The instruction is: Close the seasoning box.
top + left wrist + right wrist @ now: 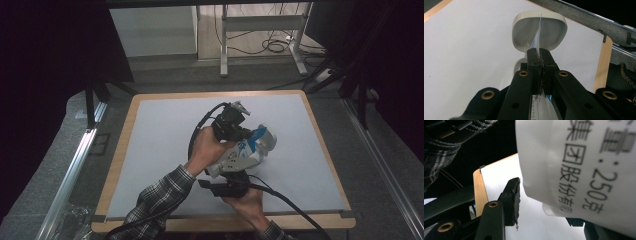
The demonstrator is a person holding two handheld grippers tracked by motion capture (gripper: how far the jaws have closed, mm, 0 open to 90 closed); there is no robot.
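Printed white pouch (579, 170) fills the upper right of my right gripper view, mid-frame above the table (160, 150). Left gripper (539, 56) clamps its thin edge over a white bowl (524, 32). Right gripper (226, 186): grip undeterminable. Risk: film tearing or slipping under pull.

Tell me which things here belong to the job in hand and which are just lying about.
In the job:
white printed bag, pinched in the left claw
right claw, at the bag's lower end
white bowl, beyond the bag

Lying about:
metal table frame
floor cables
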